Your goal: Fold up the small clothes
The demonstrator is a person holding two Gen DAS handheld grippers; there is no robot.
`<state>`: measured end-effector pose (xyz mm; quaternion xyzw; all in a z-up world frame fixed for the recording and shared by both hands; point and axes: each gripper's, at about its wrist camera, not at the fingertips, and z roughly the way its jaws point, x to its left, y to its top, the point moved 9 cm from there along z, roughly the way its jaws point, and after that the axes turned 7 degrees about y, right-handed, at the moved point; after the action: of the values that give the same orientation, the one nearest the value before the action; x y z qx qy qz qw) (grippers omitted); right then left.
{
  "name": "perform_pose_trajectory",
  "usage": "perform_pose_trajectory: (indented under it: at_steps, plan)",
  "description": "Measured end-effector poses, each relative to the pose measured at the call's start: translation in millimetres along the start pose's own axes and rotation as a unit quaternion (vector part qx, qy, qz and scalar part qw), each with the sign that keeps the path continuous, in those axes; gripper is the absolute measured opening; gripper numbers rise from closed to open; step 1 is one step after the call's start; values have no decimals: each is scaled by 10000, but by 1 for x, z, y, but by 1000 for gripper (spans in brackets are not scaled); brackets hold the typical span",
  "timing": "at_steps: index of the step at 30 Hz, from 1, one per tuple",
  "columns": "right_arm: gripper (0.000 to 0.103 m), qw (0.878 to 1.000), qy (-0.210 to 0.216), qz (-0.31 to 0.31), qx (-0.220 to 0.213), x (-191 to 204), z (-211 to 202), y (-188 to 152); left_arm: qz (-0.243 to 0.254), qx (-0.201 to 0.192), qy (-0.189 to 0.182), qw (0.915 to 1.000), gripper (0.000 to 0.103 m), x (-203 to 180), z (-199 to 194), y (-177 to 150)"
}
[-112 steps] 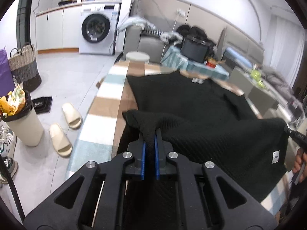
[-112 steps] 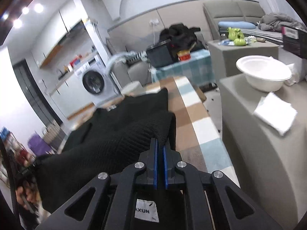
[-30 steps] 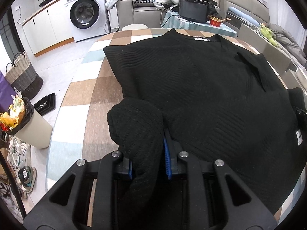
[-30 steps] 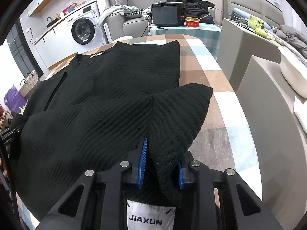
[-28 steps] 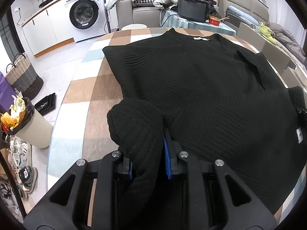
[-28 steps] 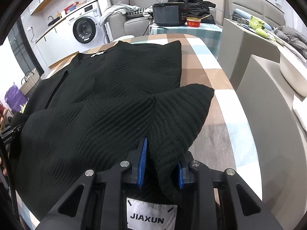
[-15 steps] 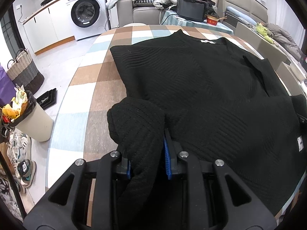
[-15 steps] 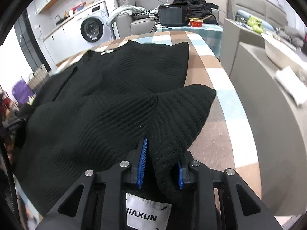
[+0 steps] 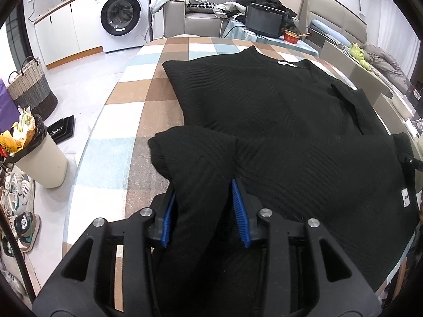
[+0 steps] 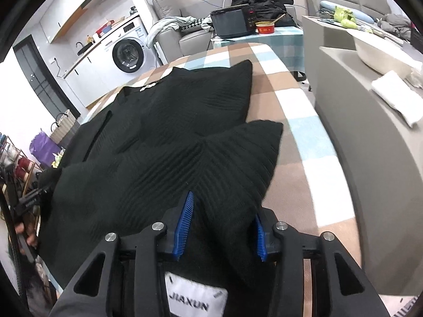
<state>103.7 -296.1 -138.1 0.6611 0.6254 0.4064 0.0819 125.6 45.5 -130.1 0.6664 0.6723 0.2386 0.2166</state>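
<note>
A black knit sweater (image 9: 277,121) lies flat on the checked tablecloth (image 9: 127,105), collar at the far end. Its lower edge is folded up over the body. My left gripper (image 9: 203,198) has the folded left corner (image 9: 195,148) between its blue pads; the jaws are opening and the grip looks slack. In the right wrist view the same sweater (image 10: 171,121) shows, and my right gripper (image 10: 223,211) stands over the folded right corner (image 10: 246,148). Its jaws are opening too, with cloth lying loosely between them. A white label (image 10: 195,298) hangs below them.
Left of the table are a bin (image 9: 39,158), shoes (image 9: 21,211) and a wicker basket (image 9: 29,87). A washing machine (image 9: 124,23) stands at the back. A grey counter (image 10: 370,132) with a white cloth (image 10: 396,97) runs close along the table's right side.
Both pairs of jaws have widened around the folded corners, which now rest on the sweater. Both hands have drifted a little across the table.
</note>
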Motion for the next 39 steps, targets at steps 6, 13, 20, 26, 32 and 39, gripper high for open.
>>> perform_pose_trajectory:
  at_steps: [6, 13, 20, 26, 32, 39]
  plan:
    - [36, 9992, -260, -270, 148, 3, 16, 4, 71, 11, -33, 10000, 32, -10, 6, 1]
    - [32, 9978, -312, -508, 291, 7, 8, -14, 454, -14, 144, 9989, 31, -26, -10, -16]
    - [33, 9987, -150, -430, 249, 1, -8, -24, 432, -83, 227, 9988, 35, -17, -31, -31]
    - [46, 9994, 87, -329, 70, -14, -37, -23, -57, -230, -5, 9997, 37, 10, -56, -38]
    - [46, 9987, 123, -477, 158, -12, -37, -33, 3, -254, -25, 9997, 37, 13, -69, -51]
    - [4, 9945, -102, -1044, -80, 3, -35, -25, 111, -448, -108, 9989, 11, 9, -89, -52]
